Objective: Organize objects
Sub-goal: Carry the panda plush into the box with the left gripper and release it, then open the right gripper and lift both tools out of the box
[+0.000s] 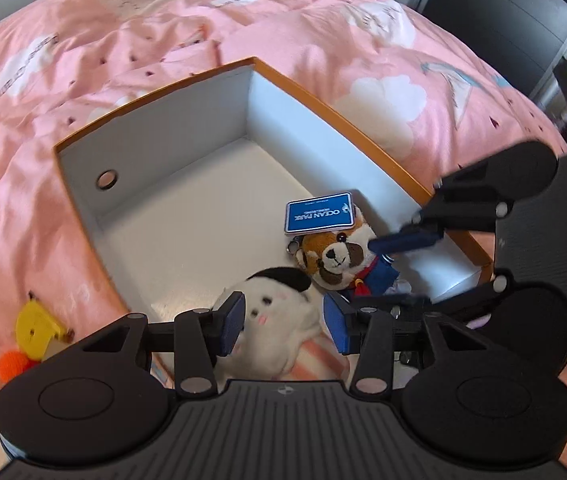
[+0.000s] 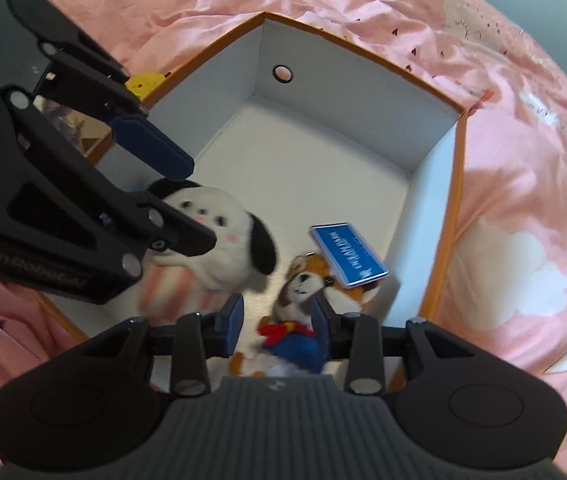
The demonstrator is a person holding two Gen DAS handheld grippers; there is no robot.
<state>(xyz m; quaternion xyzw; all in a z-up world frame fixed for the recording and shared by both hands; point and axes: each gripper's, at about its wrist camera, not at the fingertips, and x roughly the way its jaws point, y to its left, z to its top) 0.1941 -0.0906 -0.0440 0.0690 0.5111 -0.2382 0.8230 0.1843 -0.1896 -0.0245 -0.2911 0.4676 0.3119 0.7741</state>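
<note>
Box [image 1: 171, 148] of white card with orange rim sits open on the pink, cloud-printed quilt [image 1: 163, 40], filling the middle of both views; a round finger hole shows in one wall.

Contents, near corner of the box floor:
- White plush dog with black ears and pink-striped body [image 1: 271, 320], lower centre of the left wrist view, centre left of the right wrist view.
- Brown-and-white plush animal in a blue outfit with red scarf [image 1: 335, 260], just beside the dog and touching it, with a blue rectangular hang tag [image 1: 319, 216] at its head. The tag reads "OCEAN PARK", upside down.

Left gripper [image 1: 281, 326]: blue pads stand either side of the white dog's head. The left pad looks to be against the plush; the right pad shows a sliver of gap. Jaws partly apart, not pressing on both sides, so no grip confirmed. The picture is blurred here.

Right gripper [image 2: 277, 322]: jaws partly apart, over the brown plush's upper body. The right pad lies at its shoulder, while the left pad stands clear with box floor visible beside it. No clamp is evident.

Outside the box, lower left of the left wrist view: a yellow plastic piece [image 1: 37, 330] and an orange fuzzy ball [image 1: 11, 364] lie on the quilt, close together. Dark furniture sits at the upper right of that view.
</note>
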